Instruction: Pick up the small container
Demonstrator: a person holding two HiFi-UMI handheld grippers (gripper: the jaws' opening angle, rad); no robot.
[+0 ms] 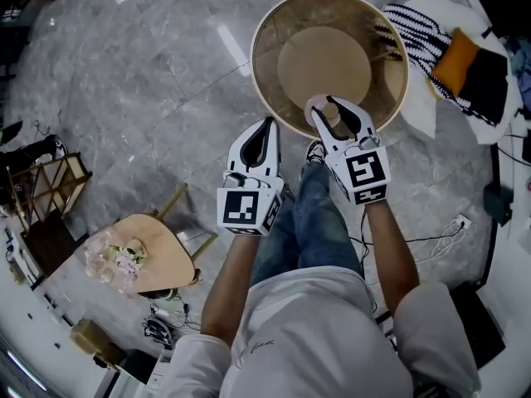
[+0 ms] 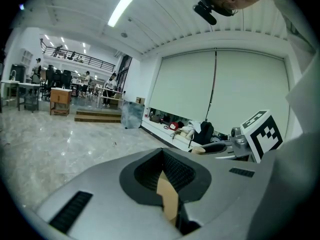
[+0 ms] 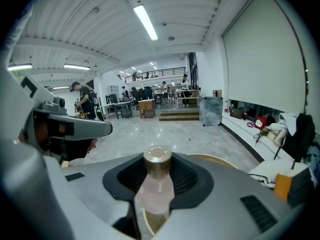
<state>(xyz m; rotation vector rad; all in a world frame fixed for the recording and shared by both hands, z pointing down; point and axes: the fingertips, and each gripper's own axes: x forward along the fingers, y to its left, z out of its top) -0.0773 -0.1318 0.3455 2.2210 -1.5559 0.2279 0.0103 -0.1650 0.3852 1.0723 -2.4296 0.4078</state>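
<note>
Jaws of right gripper are clenched on the small container. It has a pale pink see-through body and a tan cap, and stands upright between the pads with the cap above the jaw tips (right gripper view). In the head view the container is held over a round tan basket, at about 6 o'clock on its rim. Whether it touches the basket cannot be told.

Left gripper is just beside the right one, at its 8 o'clock, outside the basket and over grey marble floor. Its jaws stand near together with a narrow gap. The left gripper view shows a tan sliver in that gap. Cannot tell whether it is something grasped or something beyond the jaws.

Elsewhere in the head view:
- Small wooden surface at 8 o'clock, carrying a clear bundle with small flowers.
- Black-and-white striped cloth at 2 o'clock, just beside the basket.
</note>
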